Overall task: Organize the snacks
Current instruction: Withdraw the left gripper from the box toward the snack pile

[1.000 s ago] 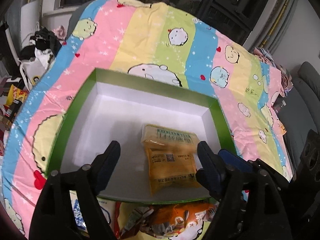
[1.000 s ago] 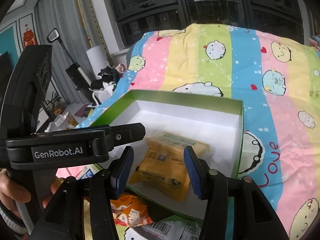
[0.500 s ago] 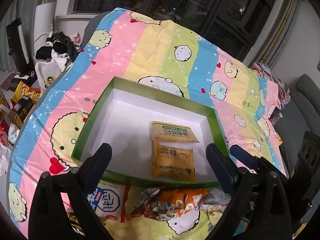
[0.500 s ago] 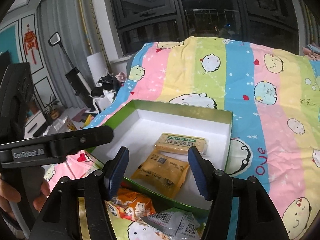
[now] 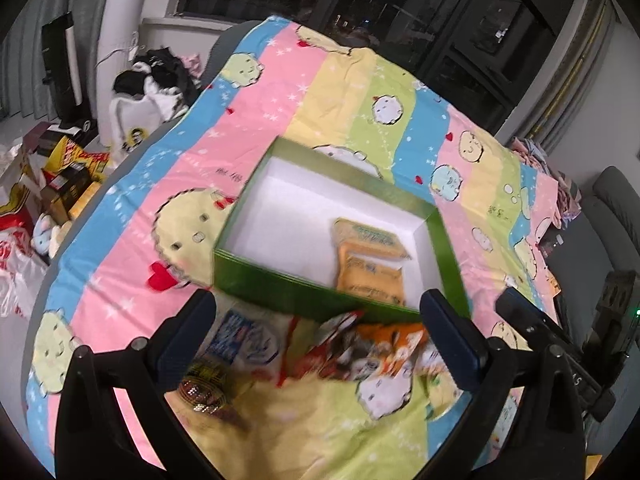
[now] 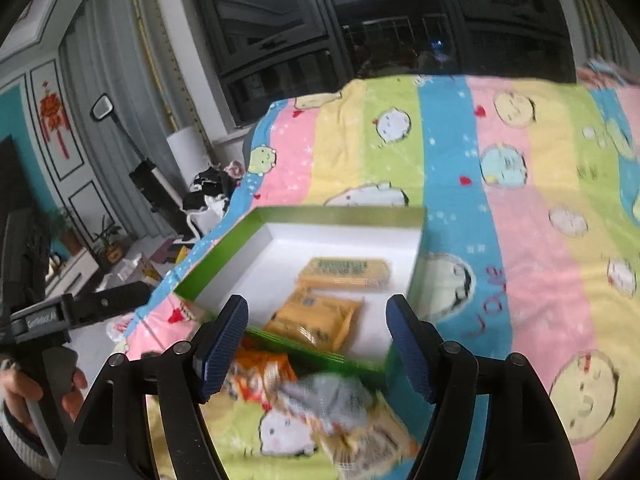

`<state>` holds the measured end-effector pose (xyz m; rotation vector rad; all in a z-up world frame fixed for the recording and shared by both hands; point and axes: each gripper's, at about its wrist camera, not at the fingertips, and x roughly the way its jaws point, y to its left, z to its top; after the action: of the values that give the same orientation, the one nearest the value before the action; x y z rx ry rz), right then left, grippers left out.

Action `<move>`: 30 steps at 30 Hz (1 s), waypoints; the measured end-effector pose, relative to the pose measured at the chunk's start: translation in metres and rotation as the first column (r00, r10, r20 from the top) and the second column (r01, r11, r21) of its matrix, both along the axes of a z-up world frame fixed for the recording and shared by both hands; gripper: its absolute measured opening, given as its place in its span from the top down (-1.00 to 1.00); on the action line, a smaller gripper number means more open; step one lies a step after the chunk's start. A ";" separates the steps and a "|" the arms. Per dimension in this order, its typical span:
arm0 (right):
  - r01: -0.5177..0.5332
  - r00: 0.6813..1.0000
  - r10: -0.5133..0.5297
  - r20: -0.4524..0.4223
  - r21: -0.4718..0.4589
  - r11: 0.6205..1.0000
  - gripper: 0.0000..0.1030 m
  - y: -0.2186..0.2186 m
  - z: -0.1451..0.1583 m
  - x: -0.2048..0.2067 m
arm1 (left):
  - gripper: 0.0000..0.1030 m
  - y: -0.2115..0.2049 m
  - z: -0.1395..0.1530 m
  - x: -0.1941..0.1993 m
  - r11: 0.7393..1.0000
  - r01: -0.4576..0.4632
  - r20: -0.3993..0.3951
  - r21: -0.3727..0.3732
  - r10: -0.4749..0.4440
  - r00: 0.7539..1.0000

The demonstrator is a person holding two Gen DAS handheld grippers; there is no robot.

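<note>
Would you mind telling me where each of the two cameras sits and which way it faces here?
Left wrist: sits on the left hand-held gripper, looking forward and down past its open, empty fingers at the green box on the striped bedspread.
Right wrist: sits on the right hand-held gripper, jaws opening and empty, facing the same box; the person's left hand shows at lower left.
Shared: the box, its two yellow packets, the loose snacks.

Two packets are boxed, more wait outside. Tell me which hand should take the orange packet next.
Probably right. The orange packet lies just below the right gripper, against the green box. Its jaws are opening, nothing between them. The left gripper, open and empty, sits nearer the blue-and-white packet.
</note>
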<state>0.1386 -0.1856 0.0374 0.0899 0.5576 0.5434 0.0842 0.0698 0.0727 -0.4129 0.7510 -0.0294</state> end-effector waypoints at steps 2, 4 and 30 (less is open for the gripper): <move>-0.005 1.000 0.005 -0.021 0.004 1.000 -0.40 -0.007 -0.010 -0.009 | -0.99 0.007 -0.006 -0.010 1.000 -0.010 -0.018 0.008 0.010 1.000; -0.014 0.999 0.014 -0.033 0.006 1.000 -0.40 -0.014 -0.019 -0.020 | -0.99 0.015 -0.011 -0.021 1.000 -0.022 -0.035 0.013 0.022 0.999; -0.423 0.888 0.401 -0.226 -0.056 0.905 -0.40 0.139 -0.074 -0.063 | -0.95 0.055 -0.065 -0.061 0.998 0.029 -0.113 -0.056 -0.035 0.993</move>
<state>0.0753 -0.0470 -0.0367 -0.0749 0.8191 0.9267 0.0229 0.1248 0.0079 -0.4569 0.8711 -0.0564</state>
